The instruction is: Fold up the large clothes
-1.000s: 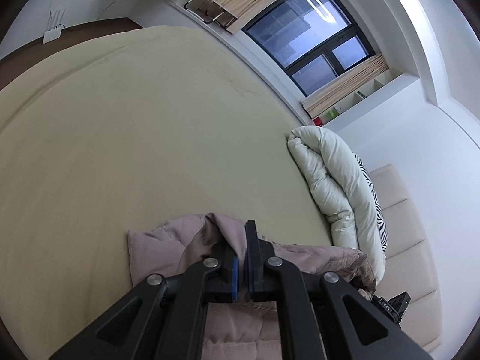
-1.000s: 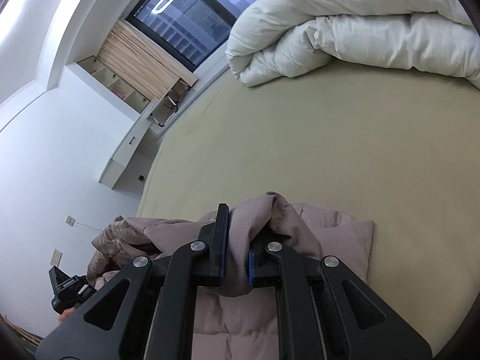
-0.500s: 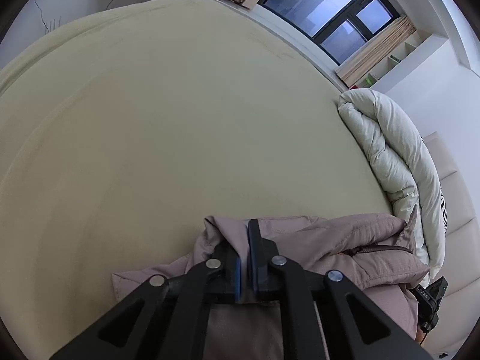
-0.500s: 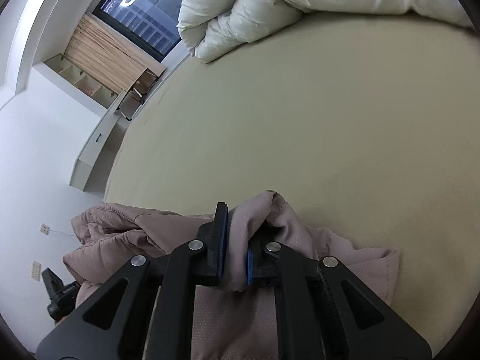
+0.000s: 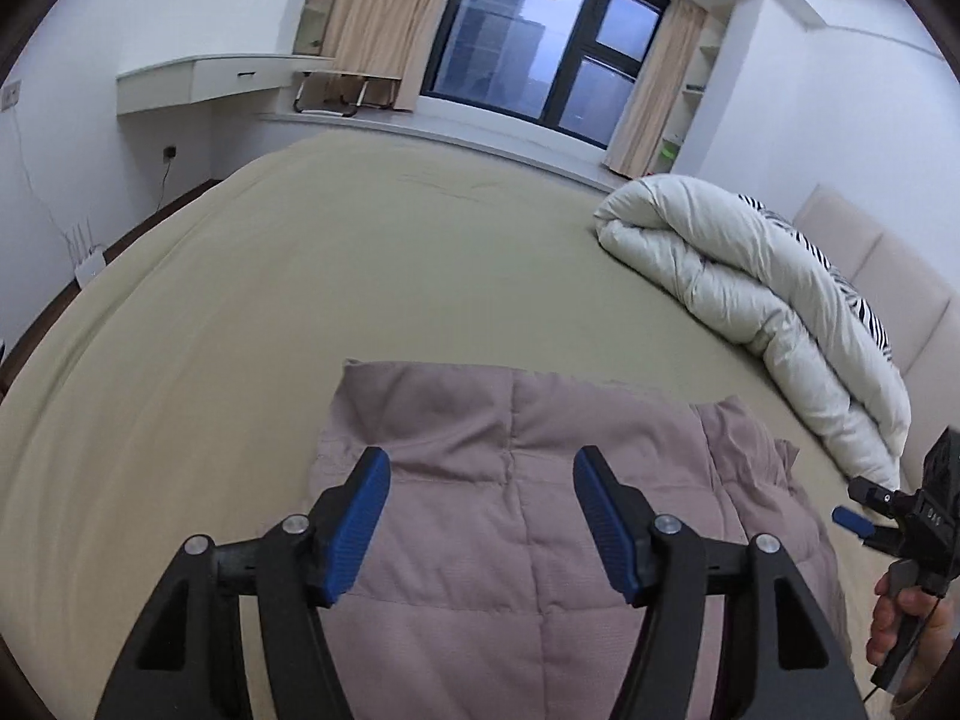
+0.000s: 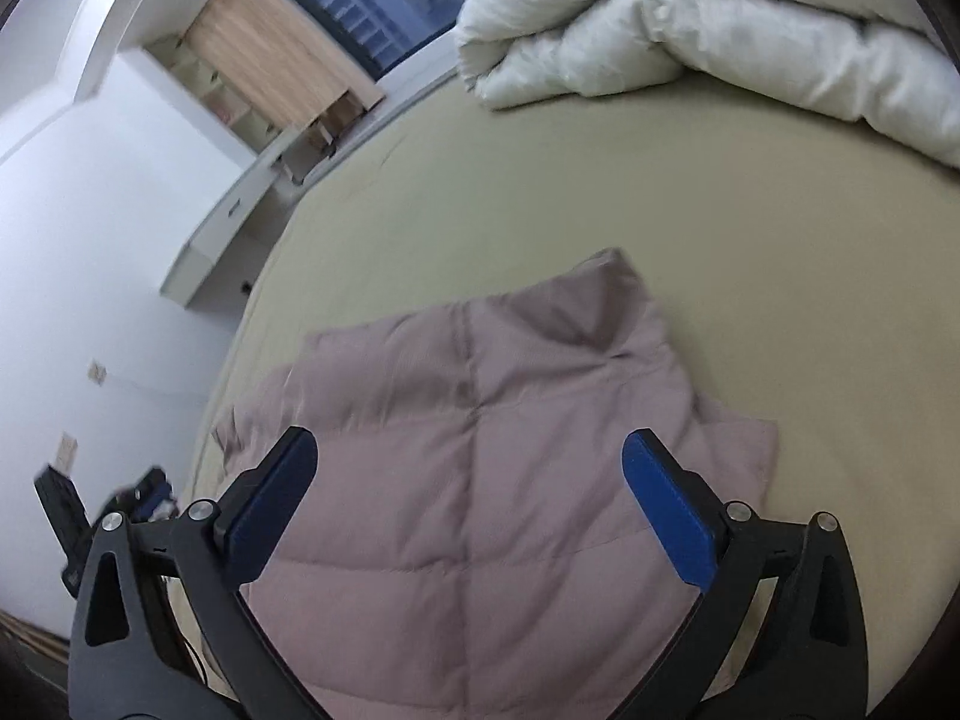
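A dusty-pink quilted jacket (image 5: 516,480) lies folded flat on the beige bed (image 5: 300,276); it also shows in the right wrist view (image 6: 480,468). My left gripper (image 5: 480,474) is open and empty, hovering just above the jacket. My right gripper (image 6: 468,462) is open and empty above the jacket too. The right gripper also shows at the right edge of the left wrist view (image 5: 900,516), held by a hand. The left gripper shows blurred at the left edge of the right wrist view (image 6: 90,504).
A rolled white duvet (image 5: 750,294) lies along the bed's right side by a padded headboard (image 5: 888,252); it shows at the top of the right wrist view (image 6: 720,30). A window (image 5: 540,48), a wall desk (image 5: 198,84) and a router (image 5: 87,252) stand beyond the bed.
Both grippers were shut on the jacket's fabric and carried it forward over the bed. Now both have opened and let go, and the jacket lies flat.
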Available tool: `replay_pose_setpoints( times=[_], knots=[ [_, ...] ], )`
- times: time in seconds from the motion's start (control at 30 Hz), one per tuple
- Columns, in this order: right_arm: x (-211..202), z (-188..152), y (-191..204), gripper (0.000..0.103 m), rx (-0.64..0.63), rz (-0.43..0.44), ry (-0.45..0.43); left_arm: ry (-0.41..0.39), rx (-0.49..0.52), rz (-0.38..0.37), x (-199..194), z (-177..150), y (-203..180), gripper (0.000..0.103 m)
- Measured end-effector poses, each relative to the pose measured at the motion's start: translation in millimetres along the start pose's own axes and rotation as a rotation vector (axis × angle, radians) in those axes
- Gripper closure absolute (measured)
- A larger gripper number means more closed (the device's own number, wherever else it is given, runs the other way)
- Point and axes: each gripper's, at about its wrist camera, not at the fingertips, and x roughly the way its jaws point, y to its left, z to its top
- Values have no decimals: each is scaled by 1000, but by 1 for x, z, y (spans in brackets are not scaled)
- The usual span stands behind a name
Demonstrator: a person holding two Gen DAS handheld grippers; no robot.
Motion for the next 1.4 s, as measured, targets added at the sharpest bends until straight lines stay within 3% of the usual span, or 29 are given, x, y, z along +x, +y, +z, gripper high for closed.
replay_pose_setpoints(
  times=[0.17,0.27,0.33,0.4,0.47,0.77,0.97,1.4],
  knots=[
    [38,-26,100,6,-309,-102,79,50,148,122,44,-3,-39,37],
    [85,-27,116,7,-332,-186,139,144,175,201,88,-14,-32,34],
    [124,-17,106,6,-327,-246,162,152,118,207,99,-18,-15,26],
    [142,-16,96,3,-298,-237,164,135,126,229,103,-20,-8,24],
    [151,-14,92,0,-295,-244,149,123,173,252,109,-20,-12,23],
    [179,7,57,0,-211,-225,123,128,130,248,127,-19,1,22],
    [181,3,41,0,-178,-213,109,136,114,236,133,-22,6,21],
    [186,-9,44,0,-165,-218,119,152,96,226,138,-22,10,20]
  ],
)
